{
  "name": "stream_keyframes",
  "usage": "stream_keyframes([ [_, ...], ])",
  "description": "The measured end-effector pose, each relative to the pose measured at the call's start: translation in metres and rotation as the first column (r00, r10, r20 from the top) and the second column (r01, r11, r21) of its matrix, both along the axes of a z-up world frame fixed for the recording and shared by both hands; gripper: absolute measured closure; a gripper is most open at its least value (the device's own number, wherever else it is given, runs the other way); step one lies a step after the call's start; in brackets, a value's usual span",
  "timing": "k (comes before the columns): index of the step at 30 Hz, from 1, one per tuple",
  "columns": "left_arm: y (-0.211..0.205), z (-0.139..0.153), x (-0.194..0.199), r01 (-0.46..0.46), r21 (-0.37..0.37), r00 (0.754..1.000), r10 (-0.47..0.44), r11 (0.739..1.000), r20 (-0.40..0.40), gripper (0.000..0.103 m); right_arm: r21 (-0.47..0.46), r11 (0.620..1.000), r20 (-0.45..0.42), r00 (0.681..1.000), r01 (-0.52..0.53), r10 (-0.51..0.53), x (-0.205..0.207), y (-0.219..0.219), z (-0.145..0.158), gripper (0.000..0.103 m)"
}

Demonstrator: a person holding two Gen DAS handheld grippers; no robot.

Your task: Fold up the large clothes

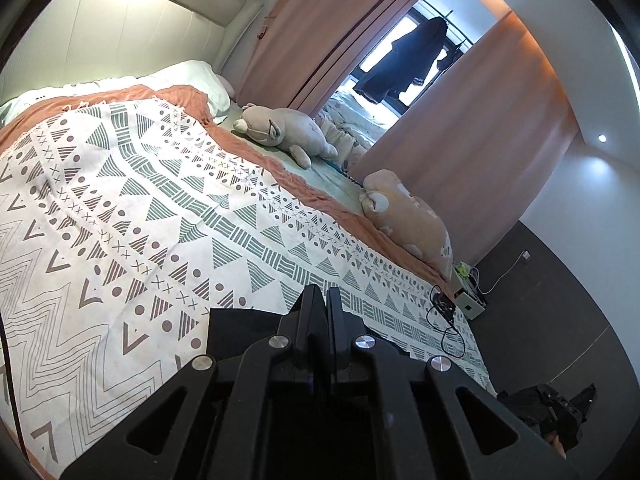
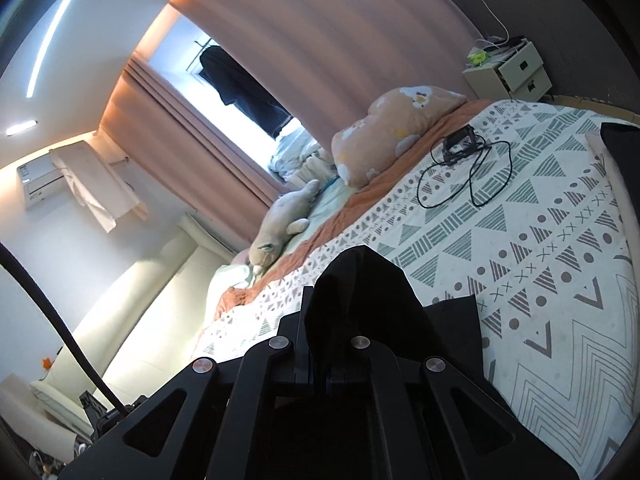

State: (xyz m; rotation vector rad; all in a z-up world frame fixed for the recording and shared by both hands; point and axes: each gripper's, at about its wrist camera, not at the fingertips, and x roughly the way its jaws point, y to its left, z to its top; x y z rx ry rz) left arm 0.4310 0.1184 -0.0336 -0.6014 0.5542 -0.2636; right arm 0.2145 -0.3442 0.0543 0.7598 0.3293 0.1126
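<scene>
A black garment (image 2: 372,280) is bunched over my right gripper (image 2: 320,296), which is shut on it. The cloth hides the right fingertip, and a flat part (image 2: 452,320) trails down onto the bed. In the left wrist view my left gripper (image 1: 325,300) is also shut. Its fingers (image 1: 310,308) are pressed together low over the patterned bedspread (image 1: 160,200), pinching black garment cloth (image 1: 236,328) that spreads out under them on both sides. Another black piece (image 2: 620,140) shows at the right edge of the right wrist view.
A grey plush toy (image 1: 288,130) and a peach plush pillow (image 1: 408,216) lie along the bed's far side by pink curtains (image 1: 460,152). A black device with a looped cable (image 2: 460,148) rests on the bedspread. A nightstand (image 2: 508,70) stands beyond the bed corner. Dark clothes (image 1: 408,56) hang at the window.
</scene>
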Motion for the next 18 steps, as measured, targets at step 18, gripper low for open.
stream_keyframes([
  [18, -0.03, -0.107, 0.11, -0.019, 0.054, 0.964, 0.033, 0.998, -0.263, 0.096, 0.049, 0.997, -0.24, 0.969, 0.065, -0.052, 0.098, -0.005, -0.068, 0.103],
])
